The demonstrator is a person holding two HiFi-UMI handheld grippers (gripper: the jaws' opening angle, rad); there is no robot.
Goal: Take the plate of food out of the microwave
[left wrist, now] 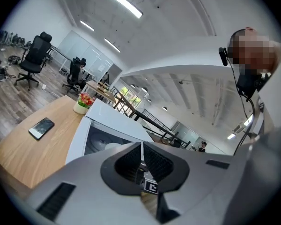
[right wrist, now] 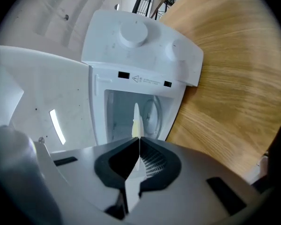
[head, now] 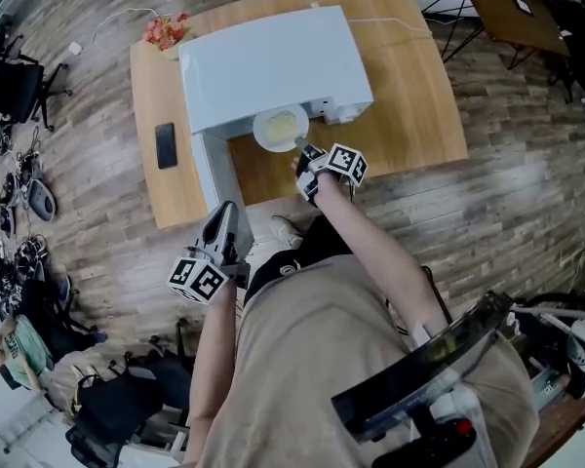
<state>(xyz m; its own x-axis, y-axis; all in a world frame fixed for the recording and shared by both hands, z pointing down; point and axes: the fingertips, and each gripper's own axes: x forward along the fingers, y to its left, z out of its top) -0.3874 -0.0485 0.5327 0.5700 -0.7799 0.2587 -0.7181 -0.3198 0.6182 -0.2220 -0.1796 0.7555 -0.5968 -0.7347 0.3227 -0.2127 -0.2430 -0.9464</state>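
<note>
The fingers (right wrist: 152, 159) of the right gripper (head: 303, 150) are pressed together on the near rim of the plate (head: 280, 127), with the pinched part hidden between the pads. Just ahead of them the plate sits at the mouth of the microwave (head: 273, 61), with yellow food on it. In the right gripper view the plate (right wrist: 136, 118) shows edge-on, so the food is only a thin yellow sliver, and the oven's inside beyond is dim.

The left gripper (head: 224, 211) has its fingers (left wrist: 131, 158) closed on nothing. They are beside the open door (head: 213, 169), well apart from the plate. In its own view the gripper body cuts off the lower part of the microwave (left wrist: 107, 125). Off to the left of these fingers, a phone (left wrist: 41, 128) and flowers (left wrist: 84, 100) rest on the table (head: 409, 96).
</note>
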